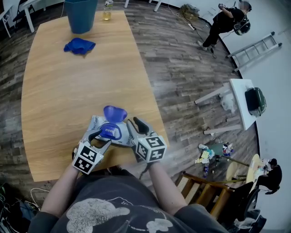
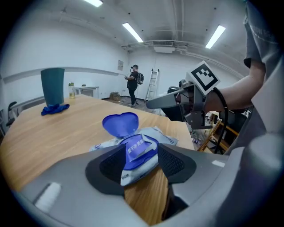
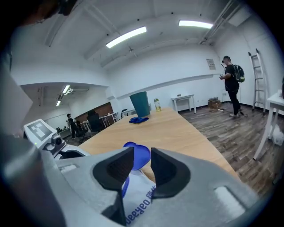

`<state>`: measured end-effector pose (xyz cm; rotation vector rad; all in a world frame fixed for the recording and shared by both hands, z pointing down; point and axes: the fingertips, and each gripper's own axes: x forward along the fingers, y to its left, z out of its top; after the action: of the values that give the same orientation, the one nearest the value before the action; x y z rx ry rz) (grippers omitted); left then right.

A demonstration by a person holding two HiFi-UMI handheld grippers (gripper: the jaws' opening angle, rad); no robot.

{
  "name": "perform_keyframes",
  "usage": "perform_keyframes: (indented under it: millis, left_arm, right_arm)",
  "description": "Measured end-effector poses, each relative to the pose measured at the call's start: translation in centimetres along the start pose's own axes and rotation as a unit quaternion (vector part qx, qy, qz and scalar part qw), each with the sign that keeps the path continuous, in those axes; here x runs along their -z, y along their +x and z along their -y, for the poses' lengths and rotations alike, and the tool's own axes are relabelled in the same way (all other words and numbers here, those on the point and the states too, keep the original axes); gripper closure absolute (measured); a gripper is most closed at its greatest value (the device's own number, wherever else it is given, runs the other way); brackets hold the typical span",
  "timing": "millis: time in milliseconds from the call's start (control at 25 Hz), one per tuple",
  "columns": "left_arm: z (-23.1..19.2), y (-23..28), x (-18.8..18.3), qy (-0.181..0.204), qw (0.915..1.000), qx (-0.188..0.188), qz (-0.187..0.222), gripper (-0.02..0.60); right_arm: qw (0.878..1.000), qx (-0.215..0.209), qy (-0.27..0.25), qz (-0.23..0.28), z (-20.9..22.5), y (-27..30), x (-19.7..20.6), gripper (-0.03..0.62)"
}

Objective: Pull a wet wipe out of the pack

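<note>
My left gripper [image 1: 107, 134] and right gripper [image 1: 138, 125] sit side by side at the near edge of the wooden table [image 1: 68, 91] in the head view, two of them, each carrying one marker cube. Between and just ahead of them lies the single wet wipe pack [image 1: 97, 124], white with a blue top, its one blue lid [image 1: 114, 113] flipped up and open. At the far end of the table I count one blue bin [image 1: 81, 16], one crumpled blue cloth [image 1: 79, 46] just in front of it, and one small bottle [image 1: 107, 10] beside the bin. Two people are out on the floor, one standing far off [image 1: 225, 20] and one seated at the lower right [image 1: 270, 175].

In the left gripper view the jaws stand wide, and the near end of the pack [image 2: 155, 135] sits between the pads. It may brush the left pad, though I can't be sure from this angle. The lid [image 2: 120, 123] stands upright just beyond.

In the right gripper view the jaws are narrow, with only a slim gap and nothing clamped in it. The lid [image 3: 141, 155] shows through that gap, and the pack's white wrapper [image 3: 140, 199] lies below the jaws.
</note>
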<state>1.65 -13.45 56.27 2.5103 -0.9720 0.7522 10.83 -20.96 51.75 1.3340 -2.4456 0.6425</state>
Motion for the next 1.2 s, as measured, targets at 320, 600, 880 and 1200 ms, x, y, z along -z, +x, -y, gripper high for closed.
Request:
perform_keyframes:
  millis: [320, 600, 880, 1200]
  left_arm:
    - [0.6, 3.7, -0.7, 0.048, 0.9966, -0.061, -0.026, 0.328]
    - [0.0, 3.7, -0.9, 0.032, 0.9965, -0.072, -0.026, 0.442]
    - [-1.1, 2.2, -1.1, -0.01, 0.9959, -0.089, -0.007, 0.552]
    - [-5.3, 0.0, -0.3, -0.04, 0.9896, -0.138, -0.008, 0.555]
  right_arm:
    - [1.0, -0.004, -0.006, -0.01, -0.6, -2.5, 1.7, 0.482]
    - [1.0, -0.01, -0.019, -0.022, -0.8, -2.9, 2.7, 0.482]
    - [0.998, -0.026, -0.038, -0.036, -2.1, -2.2, 3.1, 0.487]
    - [0.985, -0.081, -0.115, -0.098, -6.4, 0.3, 4.6, 0.493]
